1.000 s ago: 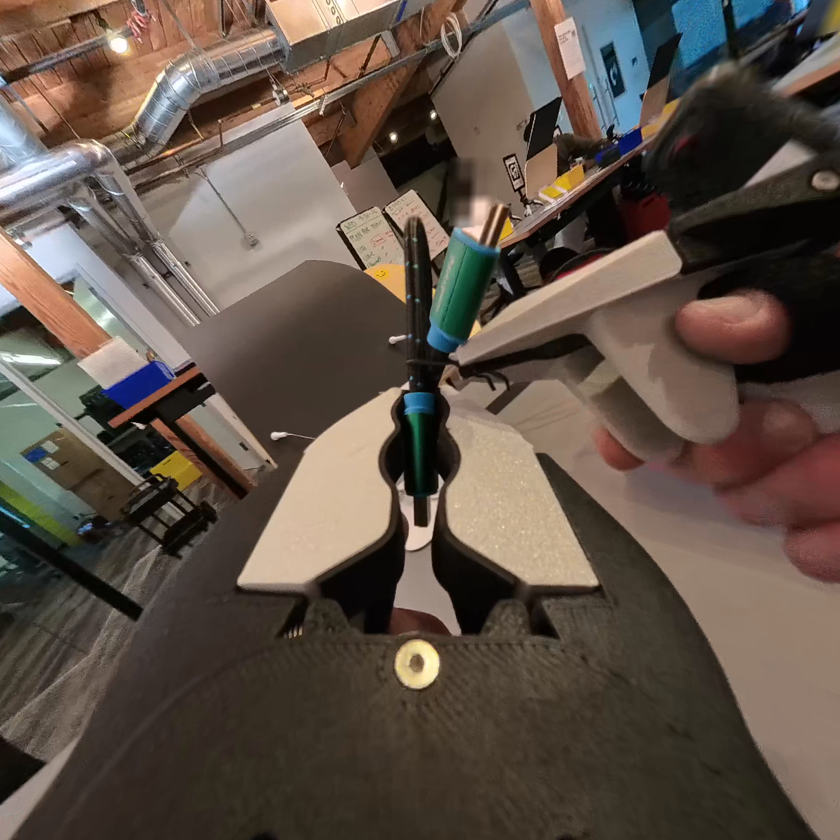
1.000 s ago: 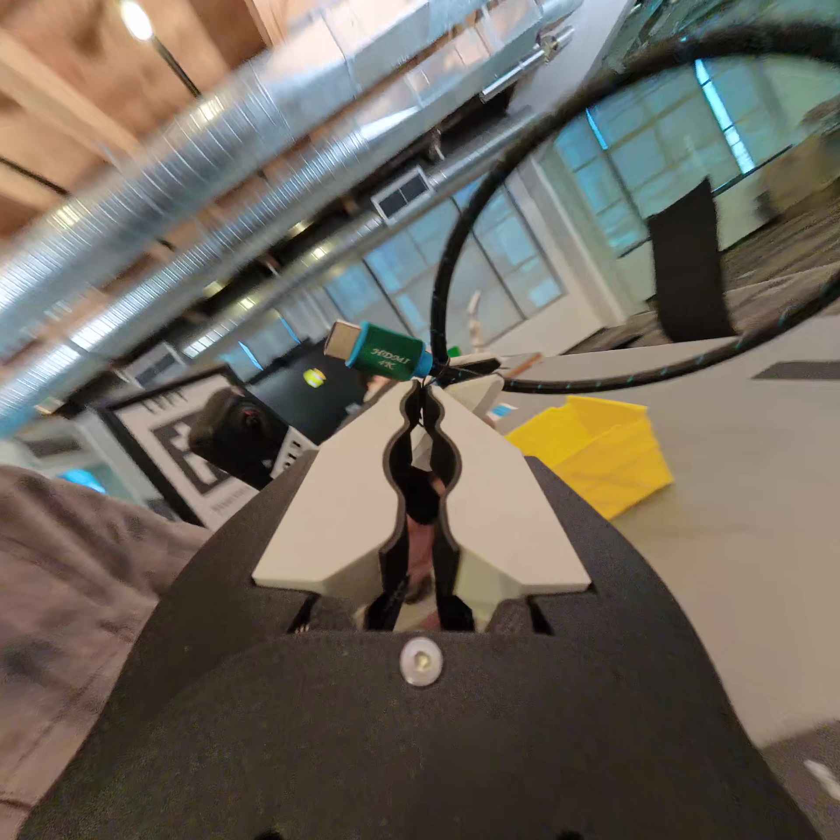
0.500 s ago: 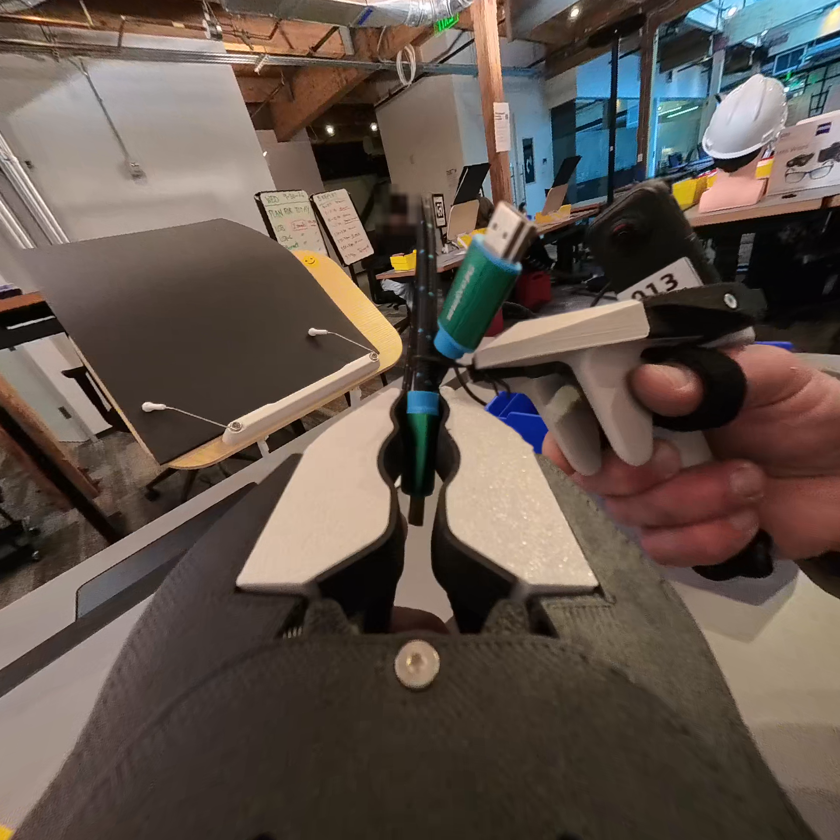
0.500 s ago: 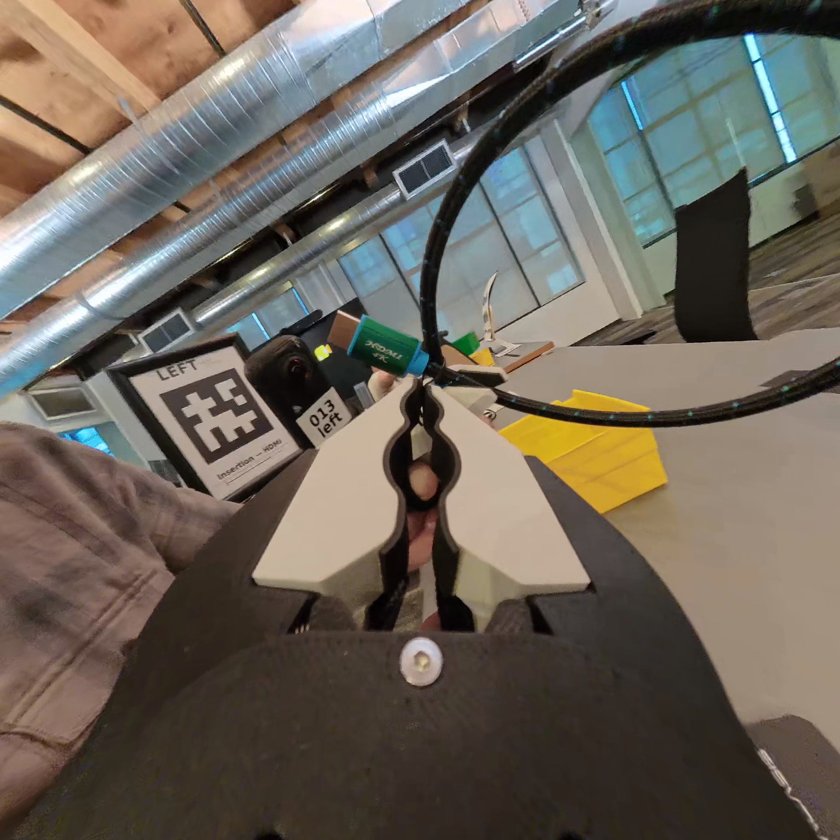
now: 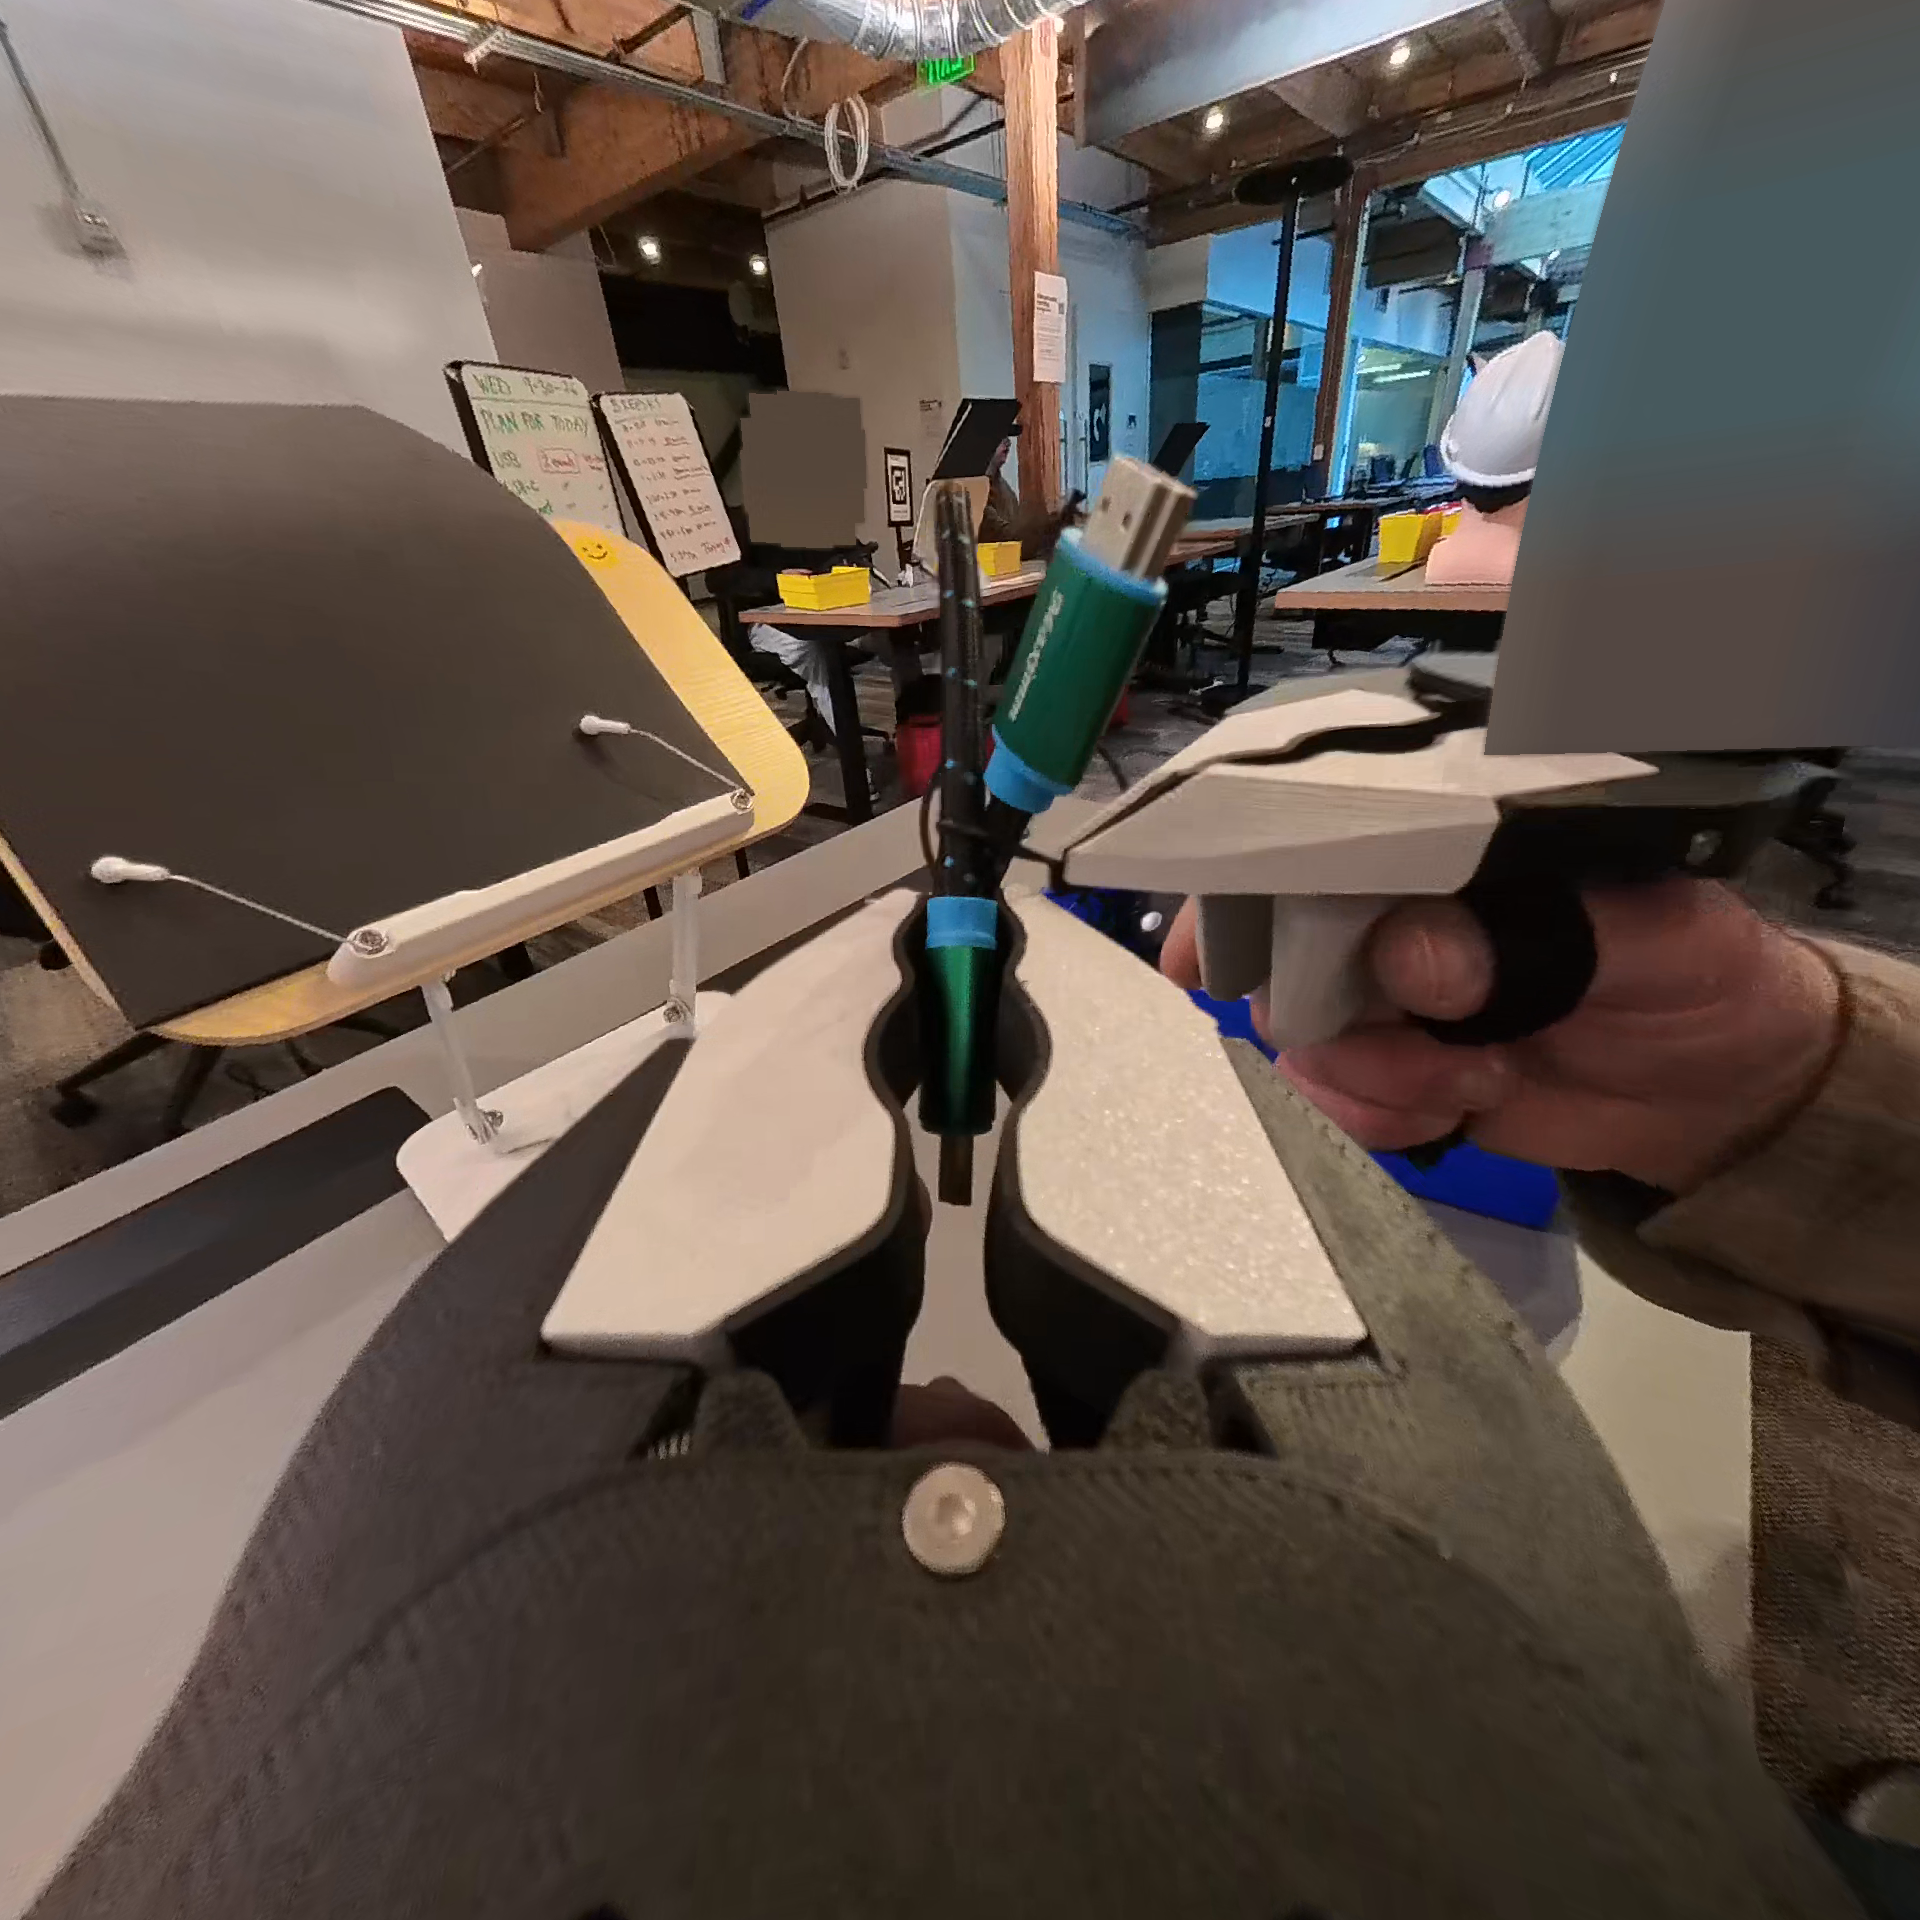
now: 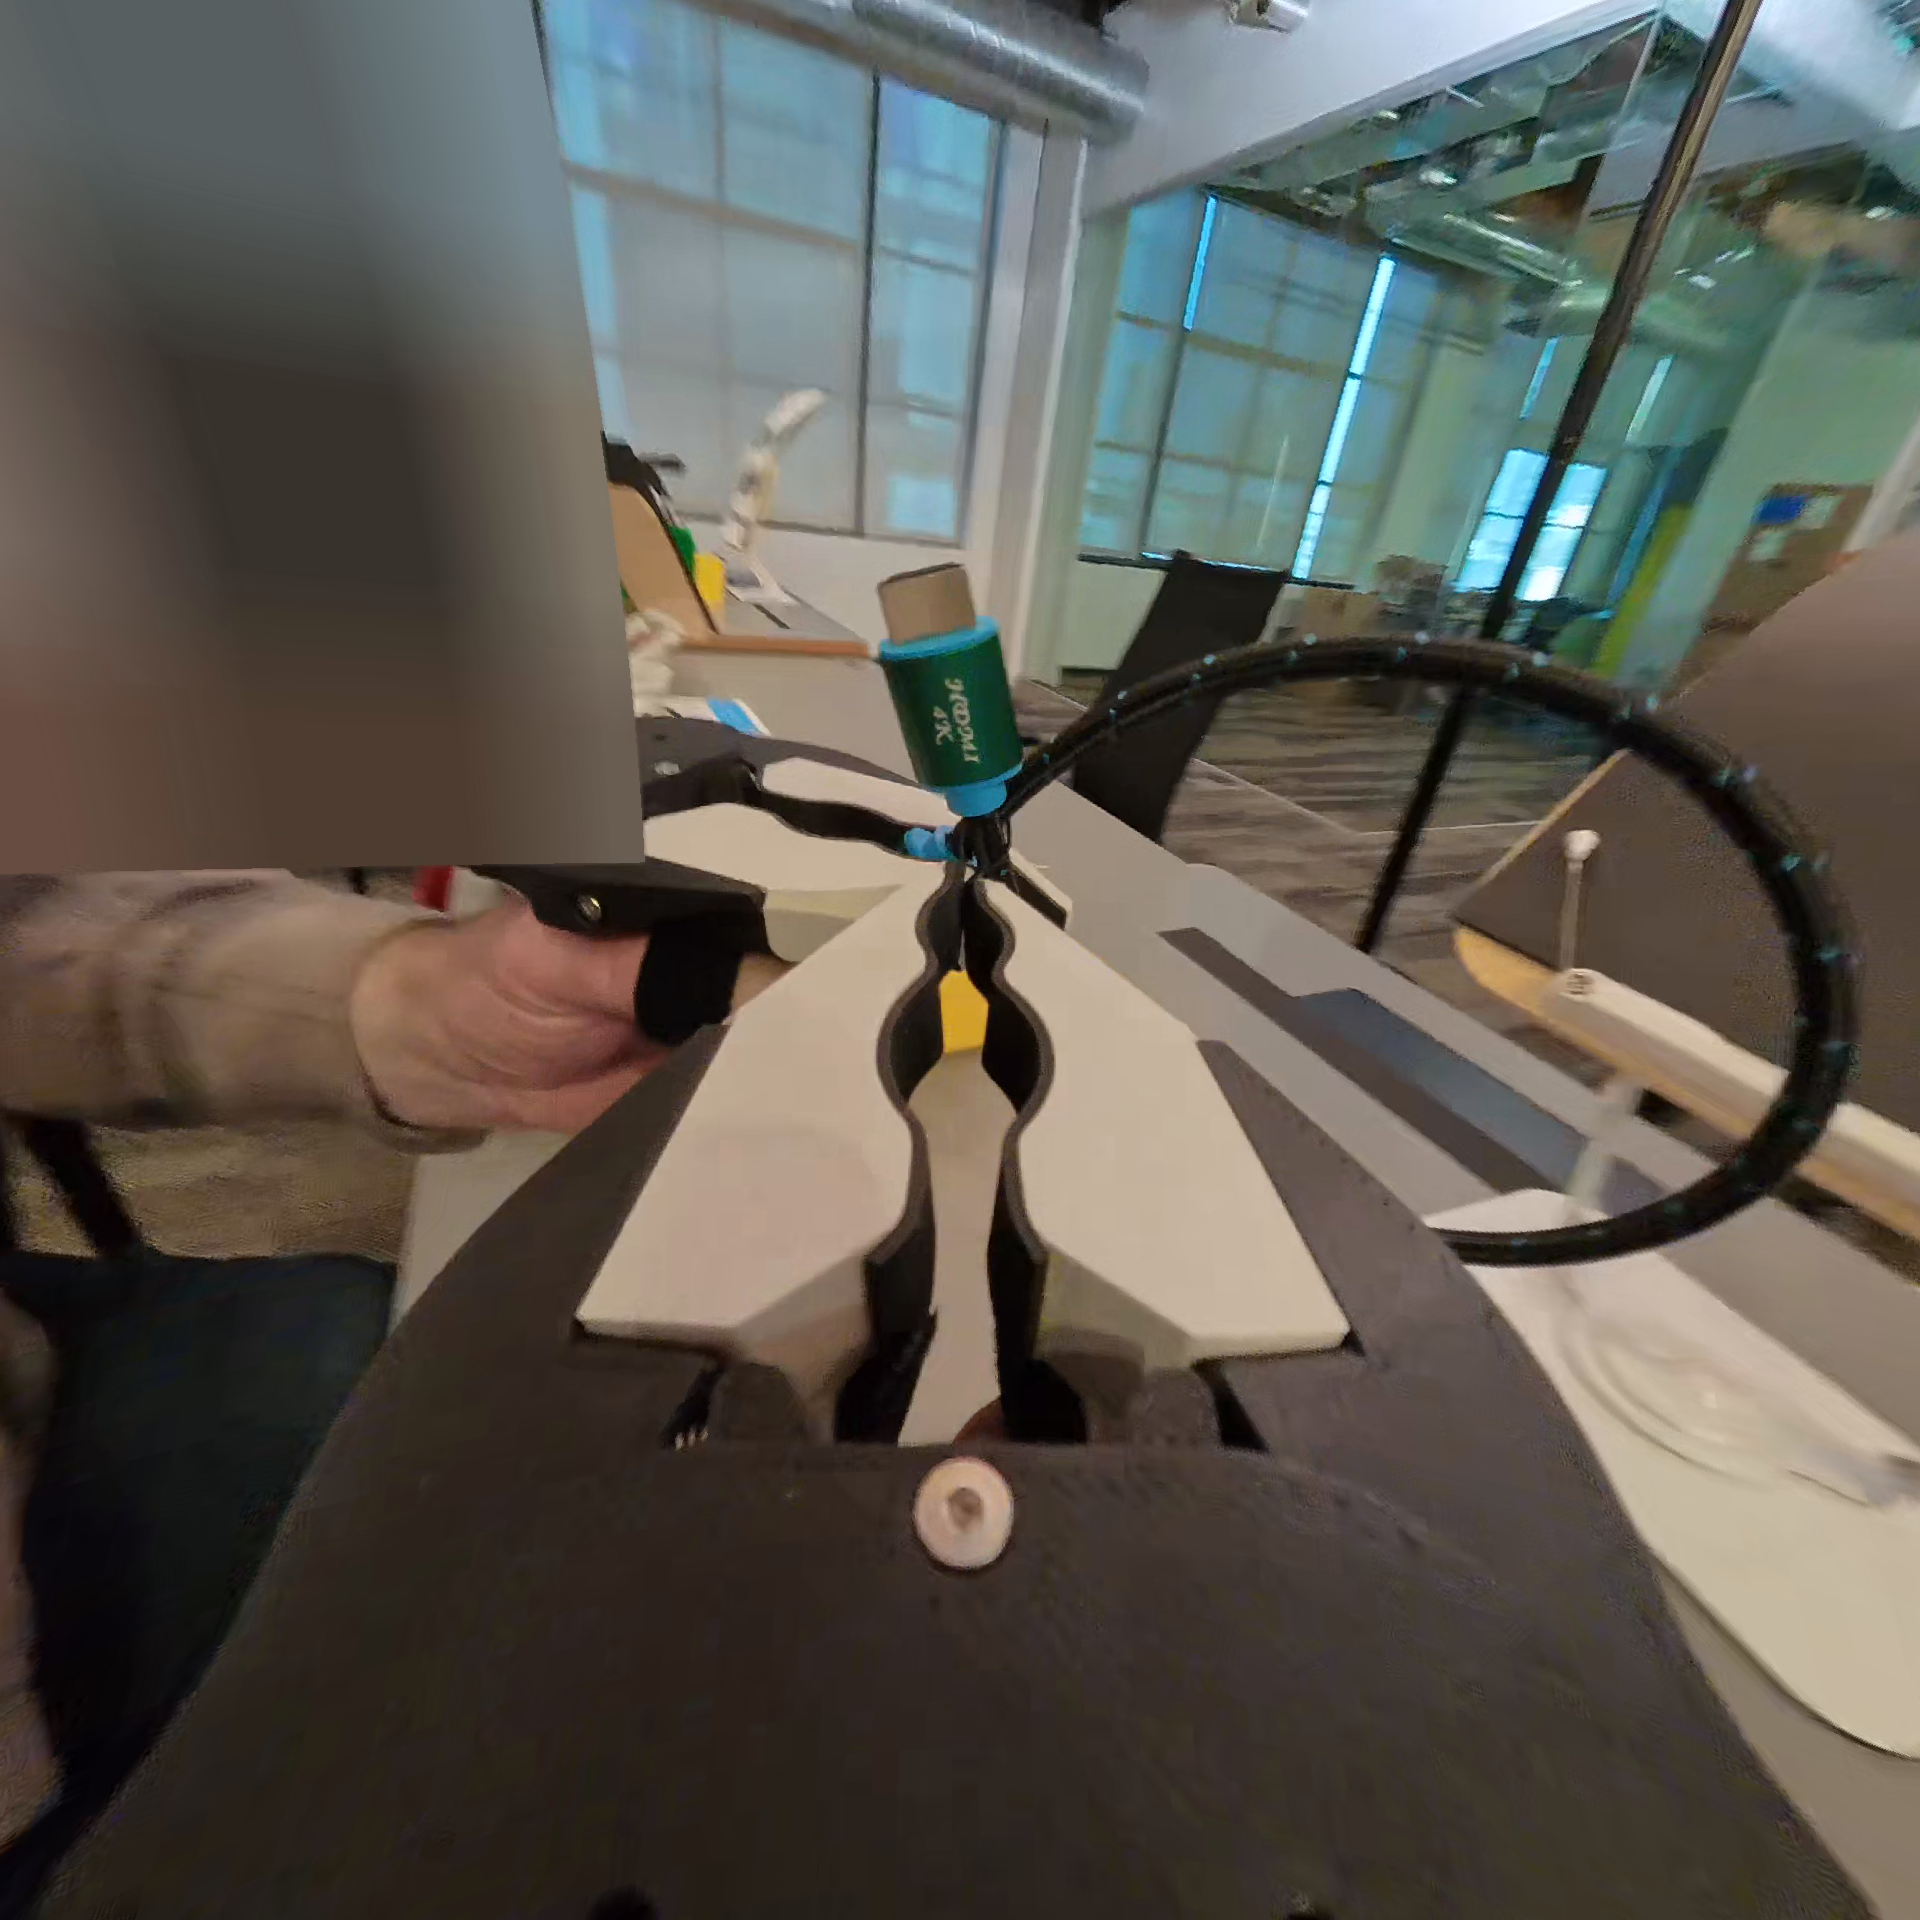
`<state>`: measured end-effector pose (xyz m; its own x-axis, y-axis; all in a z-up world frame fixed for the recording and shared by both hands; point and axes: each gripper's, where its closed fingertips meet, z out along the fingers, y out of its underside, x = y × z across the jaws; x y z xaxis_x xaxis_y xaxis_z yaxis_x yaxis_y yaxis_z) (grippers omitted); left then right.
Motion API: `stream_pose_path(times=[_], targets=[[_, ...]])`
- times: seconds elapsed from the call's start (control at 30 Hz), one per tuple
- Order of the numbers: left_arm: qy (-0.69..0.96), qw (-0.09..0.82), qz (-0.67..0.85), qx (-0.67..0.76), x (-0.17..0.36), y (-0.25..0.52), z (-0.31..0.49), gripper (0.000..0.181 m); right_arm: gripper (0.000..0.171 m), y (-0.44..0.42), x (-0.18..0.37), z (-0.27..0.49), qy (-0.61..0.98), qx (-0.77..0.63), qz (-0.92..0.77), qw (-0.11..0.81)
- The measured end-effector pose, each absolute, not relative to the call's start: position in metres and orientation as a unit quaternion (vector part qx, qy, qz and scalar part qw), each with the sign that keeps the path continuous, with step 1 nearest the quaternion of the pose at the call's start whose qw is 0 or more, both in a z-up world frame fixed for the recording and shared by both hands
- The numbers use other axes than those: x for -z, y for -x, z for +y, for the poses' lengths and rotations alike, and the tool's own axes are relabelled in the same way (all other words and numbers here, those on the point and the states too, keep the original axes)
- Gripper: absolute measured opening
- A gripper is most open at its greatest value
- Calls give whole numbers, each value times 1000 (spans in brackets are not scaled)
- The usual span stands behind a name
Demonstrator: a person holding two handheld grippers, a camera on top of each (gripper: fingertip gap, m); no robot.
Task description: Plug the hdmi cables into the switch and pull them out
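— Tipped down since a second ago: both views off the ceiling ducts and level over the worktop (image 5: 156,1558) now. Anything else shifted?

— Free green plug (image 5: 1081,665) swung upright, metal tip skyward. Left claw (image 5: 956,914) clamped on the other green plug (image 5: 956,1029), tip pointing back toward the camera. Right claw (image 6: 966,883) pinched shut on the braided cable (image 6: 1766,935) just below the free plug.

— Switch?

— Not visible. No plugging begun, probably; looks like regripping mid-air, near the black stand (image 5: 312,675).
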<state>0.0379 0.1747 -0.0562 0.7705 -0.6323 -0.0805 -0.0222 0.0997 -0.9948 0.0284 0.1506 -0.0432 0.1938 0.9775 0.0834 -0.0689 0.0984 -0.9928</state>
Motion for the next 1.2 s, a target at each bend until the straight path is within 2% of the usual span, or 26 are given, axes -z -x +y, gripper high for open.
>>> stream_pose_path(times=[0.07,0.17,0.23,0.47,0.53,0.6,0.73,1.0,1.2], targets=[[630,696,260,226,53,-41,172,7,0,-33,36,149,498,-533,-415,543],[619,711,261,208,46,-39,170,7,0,-40,28,145,478,-702,-331,412],[624,714,226,222,39,-21,177,8,0,-46,31,153,480,-718,-307,399],[619,711,275,188,47,-32,174,7,0,-36,33,156,511,-601,-358,499],[621,709,272,193,48,-31,175,8,7,-35,33,156,514,-573,-369,521],[620,710,278,184,46,-31,174,8,12,-35,33,156,518,-557,-377,529],[620,714,290,149,47,-33,174,8,10,-31,34,149,515,-540,-397,534],[635,712,276,117,50,-25,180,7,8,-24,43,152,506,-298,-483,650],[630,716,291,78,51,-25,180,8,2,-24,43,160,533,-306,-451,647]])
